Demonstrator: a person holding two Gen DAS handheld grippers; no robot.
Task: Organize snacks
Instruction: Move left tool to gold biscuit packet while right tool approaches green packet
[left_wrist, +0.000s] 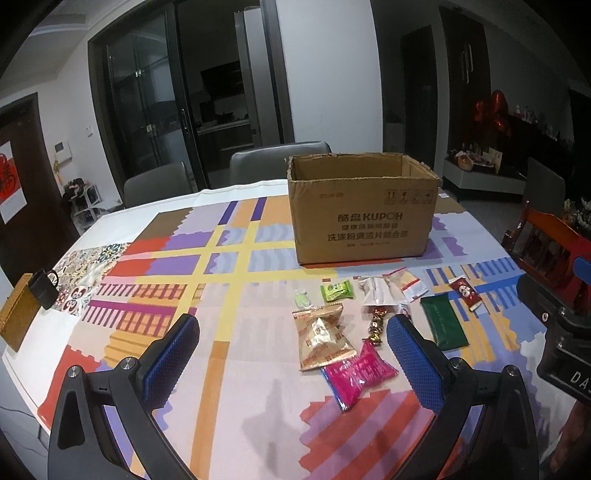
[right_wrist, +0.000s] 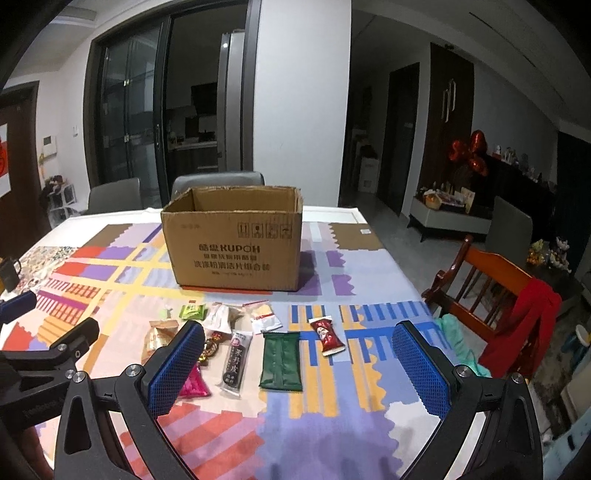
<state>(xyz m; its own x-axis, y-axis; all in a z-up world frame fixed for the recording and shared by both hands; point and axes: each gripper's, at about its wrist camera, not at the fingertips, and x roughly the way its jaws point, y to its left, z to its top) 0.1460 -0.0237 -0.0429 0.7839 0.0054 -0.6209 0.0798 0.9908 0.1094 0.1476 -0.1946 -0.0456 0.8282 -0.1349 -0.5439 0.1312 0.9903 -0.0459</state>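
Snacks lie loose on the patchwork-coloured tablecloth (right_wrist: 332, 424), all in front of the open brown cardboard box (right_wrist: 236, 251), and none can be seen inside it, though its floor is hidden from both cameras. By that showing the sorting has not begun.

Nearest the box are a small green packet (right_wrist: 192, 311), a white crumpled wrapper (right_wrist: 218, 317) and a white sachet with red print (right_wrist: 265, 317). Further from the box lie a gold foil bag (left_wrist: 320, 338), a pink foil pouch (left_wrist: 360, 371), a black stick-shaped bar with white characters (right_wrist: 236, 363), a flat dark green pack (right_wrist: 281, 362) and a small red wrapped sweet (right_wrist: 328, 336).

Left gripper (left_wrist: 293, 354) hovers before the box with its blue-padded fingers spread wide, grasping nothing. Right gripper (right_wrist: 299, 363) hangs likewise, fingers released and empty, with the green pack between them in view.

Every piece is left to gather.
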